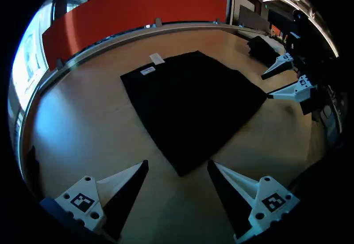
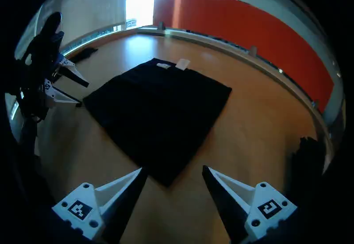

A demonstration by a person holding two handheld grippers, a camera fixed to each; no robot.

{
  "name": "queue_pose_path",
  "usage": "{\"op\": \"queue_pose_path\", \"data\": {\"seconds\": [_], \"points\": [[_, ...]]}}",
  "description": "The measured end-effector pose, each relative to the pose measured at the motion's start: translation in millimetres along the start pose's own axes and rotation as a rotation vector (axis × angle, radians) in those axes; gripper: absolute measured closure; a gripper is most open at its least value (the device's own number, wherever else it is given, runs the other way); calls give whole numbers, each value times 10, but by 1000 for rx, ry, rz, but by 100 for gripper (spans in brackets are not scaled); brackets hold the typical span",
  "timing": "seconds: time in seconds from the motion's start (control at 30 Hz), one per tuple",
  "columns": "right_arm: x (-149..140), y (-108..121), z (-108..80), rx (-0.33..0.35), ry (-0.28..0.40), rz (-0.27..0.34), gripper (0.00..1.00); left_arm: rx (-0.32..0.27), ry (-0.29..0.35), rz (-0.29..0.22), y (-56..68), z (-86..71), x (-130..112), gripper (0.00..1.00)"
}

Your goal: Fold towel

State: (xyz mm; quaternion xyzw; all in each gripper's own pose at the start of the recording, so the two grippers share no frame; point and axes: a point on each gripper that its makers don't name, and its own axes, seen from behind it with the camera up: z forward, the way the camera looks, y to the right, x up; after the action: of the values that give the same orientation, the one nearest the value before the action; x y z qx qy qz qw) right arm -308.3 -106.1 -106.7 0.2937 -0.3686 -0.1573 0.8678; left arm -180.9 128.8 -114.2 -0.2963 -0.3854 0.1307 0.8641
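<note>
A black towel (image 1: 194,102) lies flat on the wooden table (image 1: 88,124), with white tags at its far edge. My left gripper (image 1: 177,166) is open just short of the towel's near corner, nothing between its fingers. In the same view the right gripper (image 1: 267,85) hovers open at the towel's right corner. In the right gripper view the towel (image 2: 159,111) spreads ahead, and my right gripper (image 2: 173,173) stands open at its near corner. The left gripper (image 2: 84,94) stands open at the towel's left corner there.
A red partition (image 1: 132,14) runs behind the table's far rim (image 1: 132,36). A dark cloth pile (image 1: 261,47) lies at the far right of the table; another dark object (image 2: 309,155) sits to the right in the right gripper view. A white card (image 1: 156,58) lies beyond the towel.
</note>
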Motion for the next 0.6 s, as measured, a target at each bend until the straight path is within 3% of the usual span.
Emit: {"op": "queue_pose_path", "data": {"seconds": [0.23, 0.43, 0.6], "points": [[-86, 11, 47, 11, -24, 4, 16, -5, -28, -3, 24, 63, -47, 2], [-161, -18, 61, 34, -46, 18, 33, -5, -35, 6, 52, 102, -67, 7], [-192, -50, 70, 53, -50, 30, 49, 3, -39, 7, 60, 102, -73, 21]]}}
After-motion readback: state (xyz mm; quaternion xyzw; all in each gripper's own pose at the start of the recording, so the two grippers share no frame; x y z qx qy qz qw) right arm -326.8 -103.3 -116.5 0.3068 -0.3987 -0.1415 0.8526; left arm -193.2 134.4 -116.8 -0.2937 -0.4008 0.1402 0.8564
